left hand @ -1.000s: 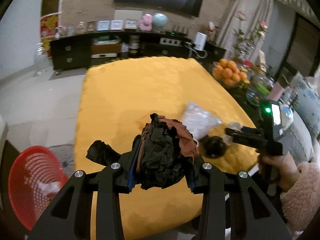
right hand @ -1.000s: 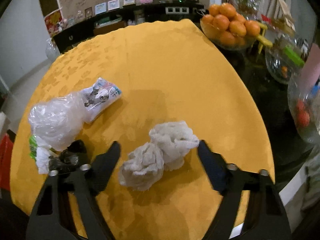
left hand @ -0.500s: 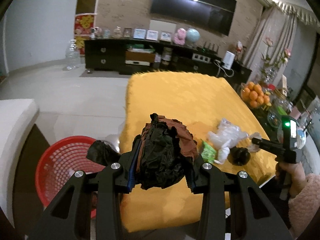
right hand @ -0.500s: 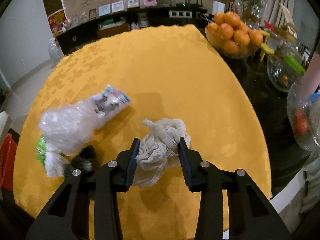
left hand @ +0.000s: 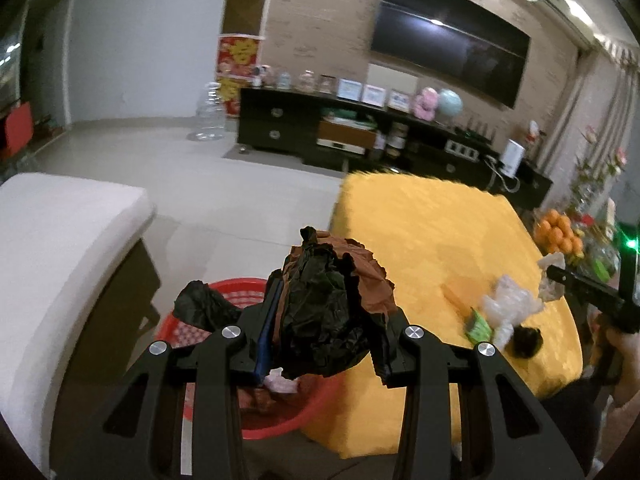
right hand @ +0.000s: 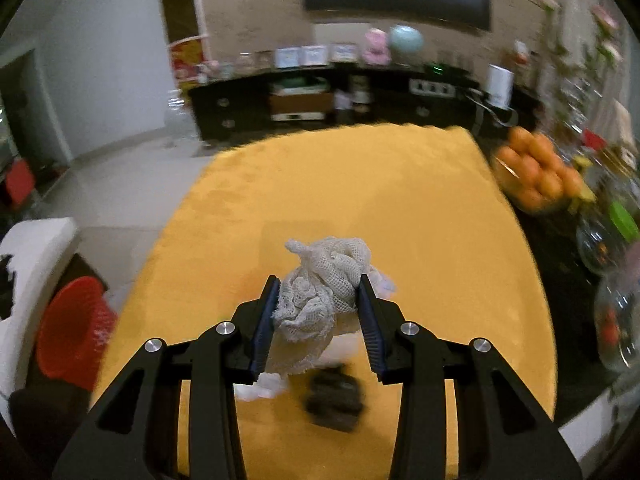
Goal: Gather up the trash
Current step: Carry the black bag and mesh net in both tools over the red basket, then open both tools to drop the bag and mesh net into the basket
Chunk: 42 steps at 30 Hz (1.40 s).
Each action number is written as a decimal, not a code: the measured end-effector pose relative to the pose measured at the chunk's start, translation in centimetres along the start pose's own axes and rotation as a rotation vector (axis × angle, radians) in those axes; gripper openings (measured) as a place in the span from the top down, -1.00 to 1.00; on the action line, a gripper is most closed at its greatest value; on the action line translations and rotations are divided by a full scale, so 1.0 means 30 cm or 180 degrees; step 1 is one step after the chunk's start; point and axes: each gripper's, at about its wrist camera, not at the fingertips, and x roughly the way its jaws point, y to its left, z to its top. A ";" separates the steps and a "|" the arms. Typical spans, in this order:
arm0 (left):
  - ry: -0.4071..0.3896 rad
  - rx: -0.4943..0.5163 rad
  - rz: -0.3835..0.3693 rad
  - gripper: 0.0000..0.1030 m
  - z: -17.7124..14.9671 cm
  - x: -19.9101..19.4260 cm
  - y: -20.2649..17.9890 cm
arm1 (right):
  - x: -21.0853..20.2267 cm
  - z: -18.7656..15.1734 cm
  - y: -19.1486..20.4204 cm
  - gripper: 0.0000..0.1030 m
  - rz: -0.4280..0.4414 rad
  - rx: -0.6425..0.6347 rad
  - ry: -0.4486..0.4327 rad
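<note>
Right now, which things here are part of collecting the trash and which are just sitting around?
Part of the job:
- black and brown crumpled wad in the left gripper
- white mesh wad in the right gripper
- red basket
- clear plastic bag, green wrapper, small black wad

Lying about:
- oranges
- glass jars
- television

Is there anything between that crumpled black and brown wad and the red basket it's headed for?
Nothing visible. The left hand-held gripper holds the black and brown wad right above the red basket, which stands open-topped on the floor beside the yellow table.
</note>
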 end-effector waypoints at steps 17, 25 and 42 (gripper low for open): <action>0.0189 -0.0359 0.0290 0.29 -0.067 0.062 0.157 | 0.148 0.050 0.602 0.26 0.1028 -0.0773 0.0316; 0.0367 -0.0494 0.0385 0.29 -0.099 0.122 0.195 | 0.197 0.046 0.788 0.25 0.1370 -0.0958 0.0507; 0.0527 -0.0584 0.0489 -0.06 -0.140 0.160 0.229 | 0.247 0.024 0.956 -0.08 0.1693 -0.1003 0.0800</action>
